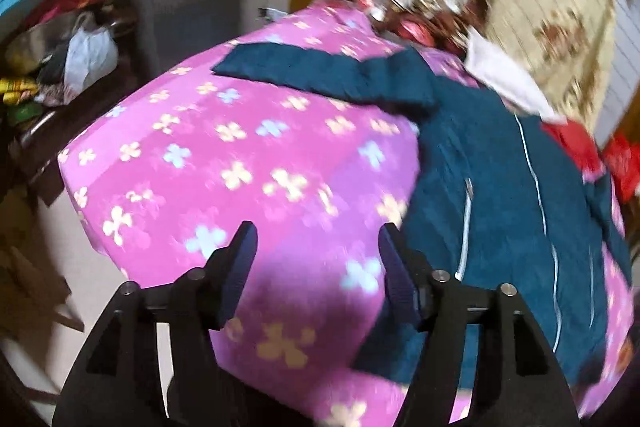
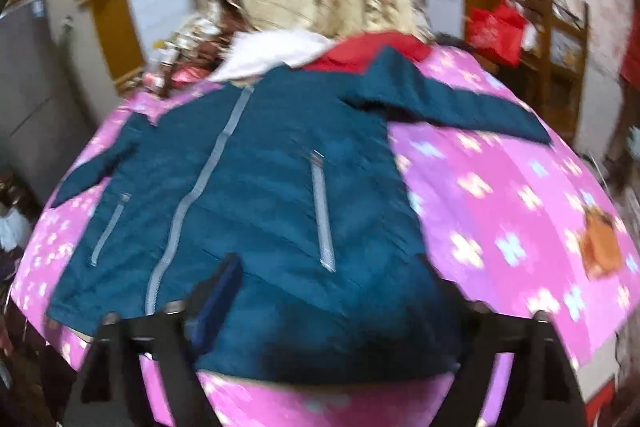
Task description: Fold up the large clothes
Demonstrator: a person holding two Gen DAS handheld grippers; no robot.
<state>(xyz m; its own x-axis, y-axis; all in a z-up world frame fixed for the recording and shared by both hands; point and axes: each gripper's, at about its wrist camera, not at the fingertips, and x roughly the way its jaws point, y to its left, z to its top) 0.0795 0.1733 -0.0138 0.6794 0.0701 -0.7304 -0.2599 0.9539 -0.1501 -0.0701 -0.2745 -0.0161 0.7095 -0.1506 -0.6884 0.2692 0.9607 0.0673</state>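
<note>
A teal jacket (image 2: 256, 195) is seen spread front up on a pink flowered bed (image 2: 500, 211), filling the centre of the right wrist view and the right side of the left wrist view (image 1: 500, 187). Its zip (image 2: 208, 171) runs from upper centre to lower left. One sleeve (image 2: 460, 103) is stretched toward the upper right; the other sleeve (image 1: 320, 71) is laid across the upper centre of the left view. A white hood trim (image 2: 272, 55) and a red lining (image 2: 360, 53) are seen at the collar, at upper centre.

The left gripper (image 1: 318, 247) is held open above bare bedding at lower centre, with nothing between its jaws. The right gripper (image 2: 340, 291) is spread wide over the hem at lower centre; its right finger is blurred into the cloth, but no fabric appears to be pinched.

The garment is judged to be laid out and not yet folded. For a clean first fold, a sleeve should be taken near the cuff and the matching side near the hem, both lifted together and carried across toward the zip. The fabric should be kept taut between the two grips so that the padded cloth is not bunched, and the edge should be laid parallel to the zip before release.
</note>
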